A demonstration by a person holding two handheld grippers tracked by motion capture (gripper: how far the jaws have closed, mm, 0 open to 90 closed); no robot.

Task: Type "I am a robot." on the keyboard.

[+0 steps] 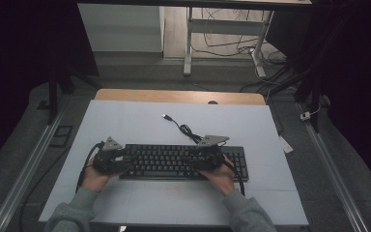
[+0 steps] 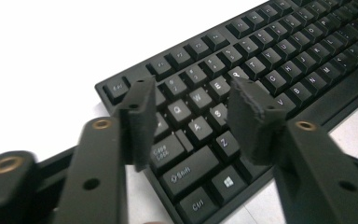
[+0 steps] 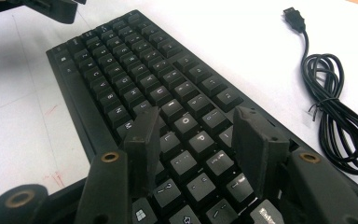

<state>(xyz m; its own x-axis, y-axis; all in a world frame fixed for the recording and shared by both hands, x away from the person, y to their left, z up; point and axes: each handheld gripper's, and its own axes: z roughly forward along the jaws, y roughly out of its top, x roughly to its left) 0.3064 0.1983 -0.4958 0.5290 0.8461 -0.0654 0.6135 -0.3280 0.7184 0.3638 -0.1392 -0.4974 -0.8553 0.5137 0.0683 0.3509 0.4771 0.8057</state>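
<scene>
A black keyboard (image 1: 183, 162) is lying on the white table (image 1: 140, 121), its coiled cable (image 1: 189, 130) just behind it. The left gripper (image 2: 191, 109) is hovering over the keyboard's left end, jaws parted with nothing clamped, only keys showing in the gap. The right gripper (image 3: 196, 140) is hovering over the keyboard's right half, jaws likewise parted and empty. From above, both grippers are hiding the keys beneath them, and their fingertips are blending into the dark keyboard.

A black full-size plastic computer keyboard (image 1: 183, 162) lay flat, keys up, on the white surface (image 1: 140, 121), its long side running left to right. Its black cable (image 1: 189, 131) sat coiled just behind it, the USB plug (image 1: 166, 116) lying loose farther back.
</scene>
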